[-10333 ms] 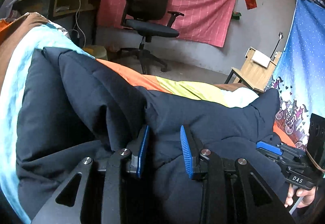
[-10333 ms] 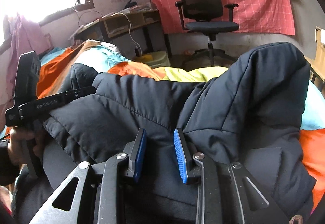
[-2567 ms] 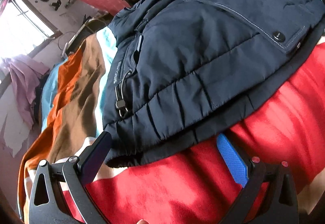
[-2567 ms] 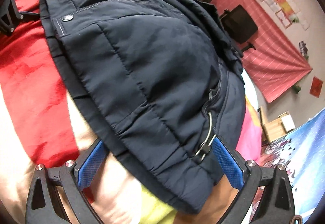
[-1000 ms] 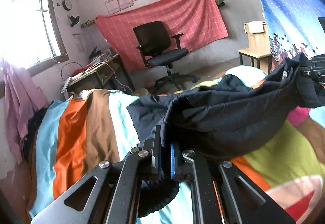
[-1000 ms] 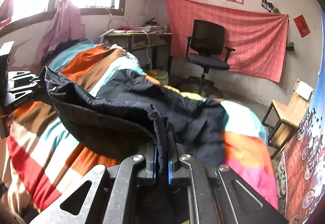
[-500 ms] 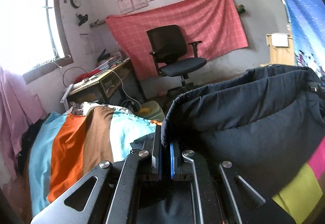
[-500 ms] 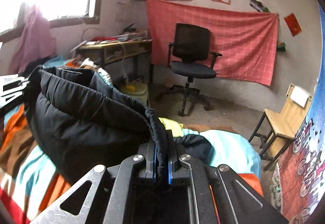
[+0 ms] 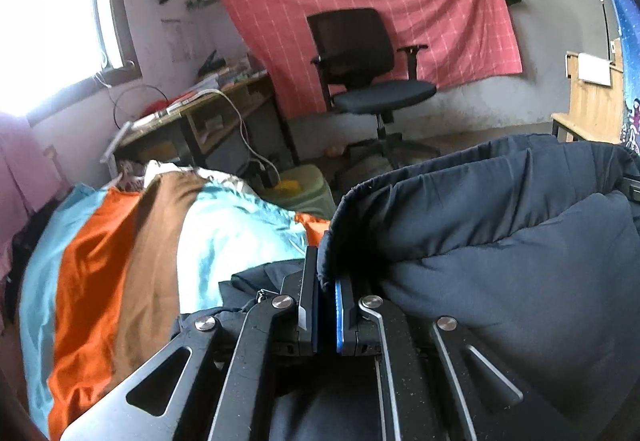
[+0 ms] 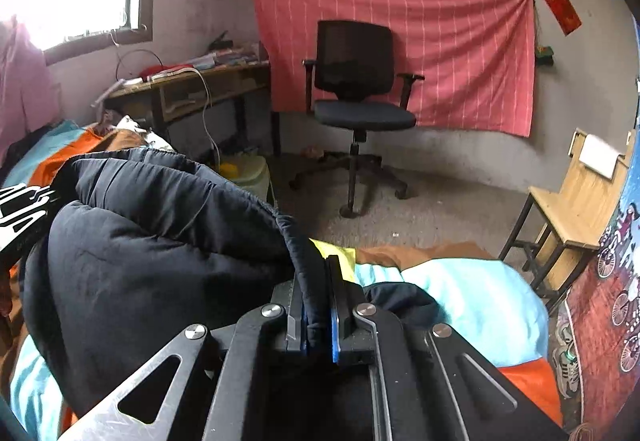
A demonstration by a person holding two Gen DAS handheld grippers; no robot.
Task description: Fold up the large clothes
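Observation:
A dark navy padded jacket (image 9: 500, 233) hangs folded over between my two grippers above the striped bedspread (image 9: 120, 261). My left gripper (image 9: 326, 265) is shut on the jacket's hem edge, which rises from between its blue pads. In the right wrist view the same jacket (image 10: 160, 261) bulges to the left, and my right gripper (image 10: 316, 277) is shut on its piped hem. The left gripper's black frame (image 10: 20, 213) shows at that view's left edge. More of the jacket lies under both grippers.
Beyond the bed stand a black office chair (image 10: 356, 89), a cluttered wooden desk (image 9: 200, 113) with a white cable, a pale green bin (image 9: 304, 189) and a wooden chair (image 10: 576, 209). A red cloth (image 10: 440, 53) hangs on the far wall.
Both grippers carried the jacket's hem forward toward the bed's far end and a little lower. The stretched fabric has doubled over into a thick fold, and the chair and desk look closer.

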